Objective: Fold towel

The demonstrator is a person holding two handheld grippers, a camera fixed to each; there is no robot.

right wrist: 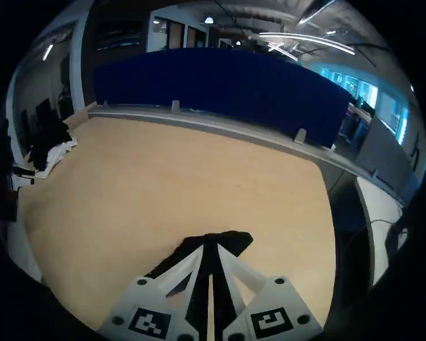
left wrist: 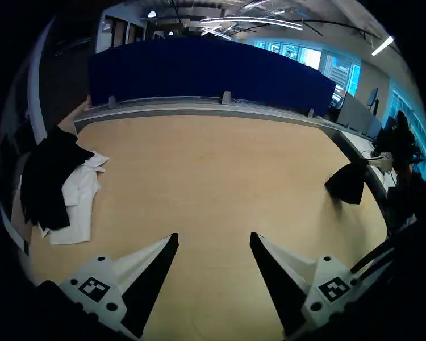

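Nearby, over the near edge of the wooden table (left wrist: 213, 165): left gripper (left wrist: 213, 236), fingers spread wide, nothing between them. Toward the right edge: black towel (left wrist: 346, 183), bunched up, pinched between the closed fingers of the right gripper (right wrist: 212, 243). At the left edge: heap of black and white cloths (left wrist: 79, 199). Along the far edge: blue partition (left wrist: 207, 74).

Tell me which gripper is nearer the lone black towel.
Right. The right gripper is shut on the black towel; the left gripper hangs open, well apart from it, over the table.
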